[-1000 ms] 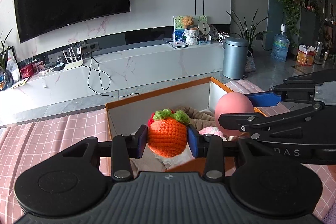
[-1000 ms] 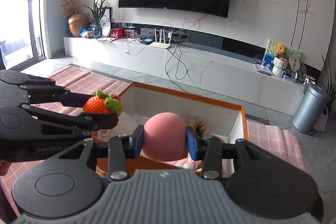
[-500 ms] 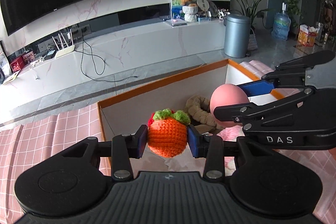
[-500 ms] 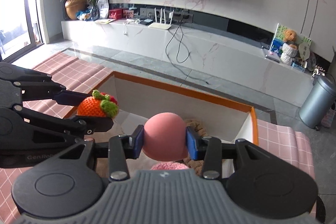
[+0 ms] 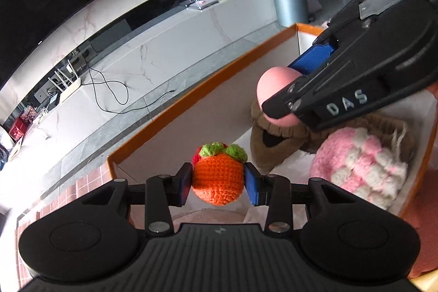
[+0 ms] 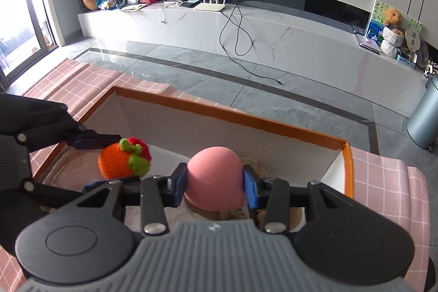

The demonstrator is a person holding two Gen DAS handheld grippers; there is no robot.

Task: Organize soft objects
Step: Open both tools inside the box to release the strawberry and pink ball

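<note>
An orange-rimmed white box (image 6: 246, 120) sits on the pink checked cloth (image 6: 388, 182). Over it, the right gripper (image 6: 215, 184) clamps a pink ball (image 6: 215, 177), near the box's right wall; the left gripper (image 5: 218, 184) clamps a crocheted orange fruit (image 5: 218, 179) by its left wall.

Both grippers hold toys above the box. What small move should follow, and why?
Probably lower both a little, then release: the left gripper grips the crochet fruit, the right gripper the pink ball, both over the open box.
</note>
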